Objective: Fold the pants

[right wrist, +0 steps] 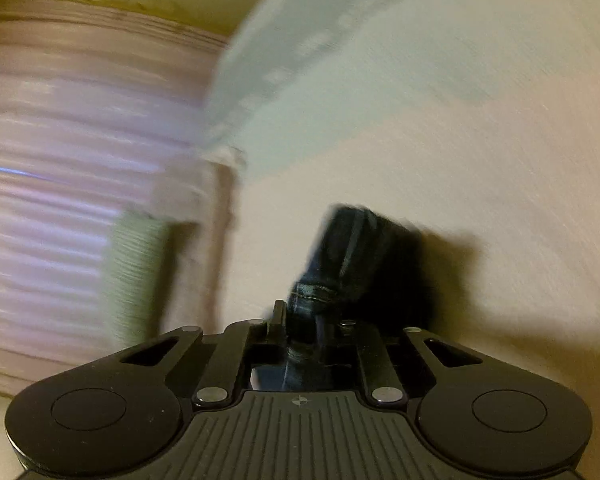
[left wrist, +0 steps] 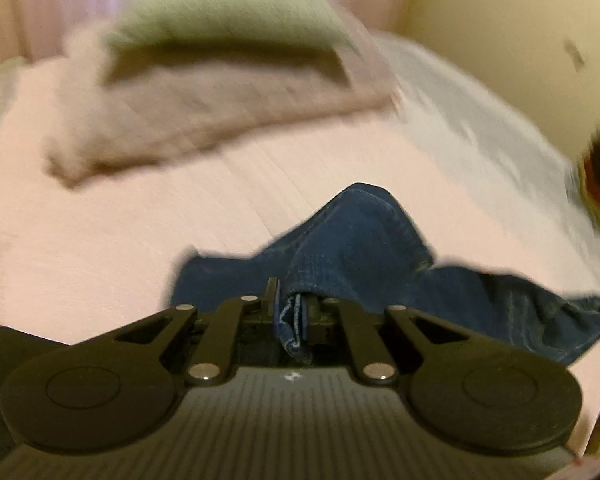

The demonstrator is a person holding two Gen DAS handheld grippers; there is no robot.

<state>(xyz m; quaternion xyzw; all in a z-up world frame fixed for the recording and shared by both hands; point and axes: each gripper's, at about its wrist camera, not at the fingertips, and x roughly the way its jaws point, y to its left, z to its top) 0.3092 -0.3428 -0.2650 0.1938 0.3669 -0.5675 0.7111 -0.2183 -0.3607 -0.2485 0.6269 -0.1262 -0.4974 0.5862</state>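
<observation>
Left wrist view: the left gripper, low centre, is clamping a hem of the dark blue denim pants, which are trailing toward the lower right across the pale pink bedsheet; a green pillow is sitting at upper centre, leaving open room between. Right wrist view: the right gripper is pinching another denim edge at lower centre, the cloth bunching above it. Judged step: both edges gripped for a fold; next, carrying them over evenly, away from the wall.

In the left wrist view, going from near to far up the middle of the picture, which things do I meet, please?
left gripper, shut on the jeans → pink bedsheet → folded beige blanket → green pillow
</observation>
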